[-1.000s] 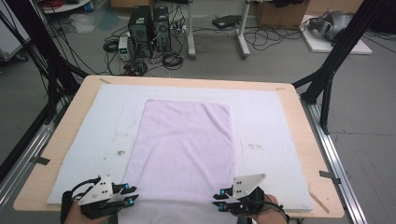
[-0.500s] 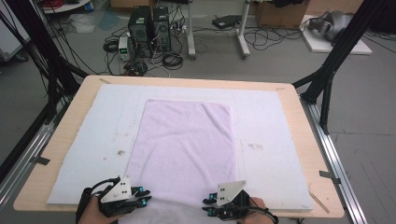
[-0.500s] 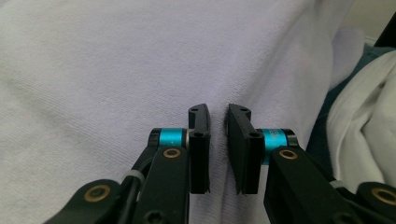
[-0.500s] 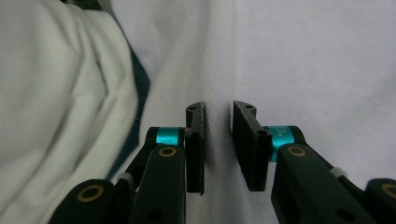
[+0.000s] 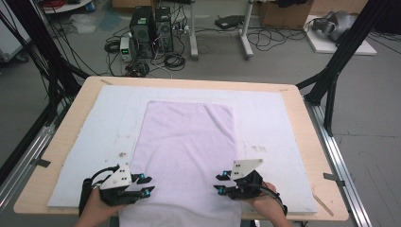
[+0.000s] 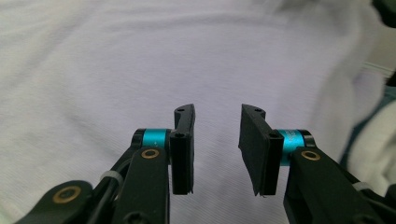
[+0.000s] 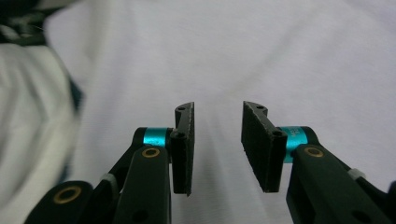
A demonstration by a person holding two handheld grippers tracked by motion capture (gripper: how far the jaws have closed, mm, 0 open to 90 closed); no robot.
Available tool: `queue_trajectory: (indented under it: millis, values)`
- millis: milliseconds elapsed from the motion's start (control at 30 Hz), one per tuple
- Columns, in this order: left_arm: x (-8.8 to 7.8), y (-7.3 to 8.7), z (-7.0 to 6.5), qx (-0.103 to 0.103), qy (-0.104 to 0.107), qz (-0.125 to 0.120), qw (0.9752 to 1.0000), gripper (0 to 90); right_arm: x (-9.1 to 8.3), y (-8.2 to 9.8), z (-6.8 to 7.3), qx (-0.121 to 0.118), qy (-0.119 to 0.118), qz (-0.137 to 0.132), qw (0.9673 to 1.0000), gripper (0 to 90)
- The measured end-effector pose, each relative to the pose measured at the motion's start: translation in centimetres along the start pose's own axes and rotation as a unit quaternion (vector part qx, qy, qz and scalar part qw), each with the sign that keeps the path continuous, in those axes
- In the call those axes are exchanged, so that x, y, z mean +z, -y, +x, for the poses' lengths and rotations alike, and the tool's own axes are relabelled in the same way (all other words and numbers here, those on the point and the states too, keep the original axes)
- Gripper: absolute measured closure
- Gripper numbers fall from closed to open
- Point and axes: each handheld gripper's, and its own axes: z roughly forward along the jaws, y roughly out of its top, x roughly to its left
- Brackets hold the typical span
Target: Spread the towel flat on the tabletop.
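Observation:
A lilac towel lies flat on the white mat, its long side running away from me. My left gripper lies at the towel's near left corner and points inward over the cloth. My right gripper mirrors it at the near right corner. In the left gripper view the towel spreads under the left gripper, whose jaws have just been opening with nothing between them. In the right gripper view the right gripper has also just been opening, with only the towel beneath.
The mat covers most of a wooden table with metal rails at both sides. Computer cases, cables and a table's legs stand on the floor beyond the far edge. A black frame strut rises at the right.
Both hands first drew in toward the towel's near corners, then moved a little away from the table's near edge. The towel lies as before.

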Motion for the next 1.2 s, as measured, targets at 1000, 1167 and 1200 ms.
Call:
queue_trajectory:
  millis: [1000, 1167, 1200]
  values:
    - [0.5, 0.2, -0.1, -0.008, -0.02, 0.011, 0.9997, 65.8, -0.2, -0.1, 0.5, 0.012, -0.007, -0.022, 0.9997, 65.7]
    - [0.5, 1.5, -1.9, 0.013, -0.024, 0.045, 0.9986, 56.1, 1.2, 1.0, 2.5, -0.017, -0.045, 0.031, 0.9983, 65.0]
    - [0.4, 1.9, -2.0, 0.01, -0.019, 0.033, 0.9992, 59.4, 1.3, 1.3, 2.6, -0.015, -0.043, 0.027, 0.9986, 72.7]
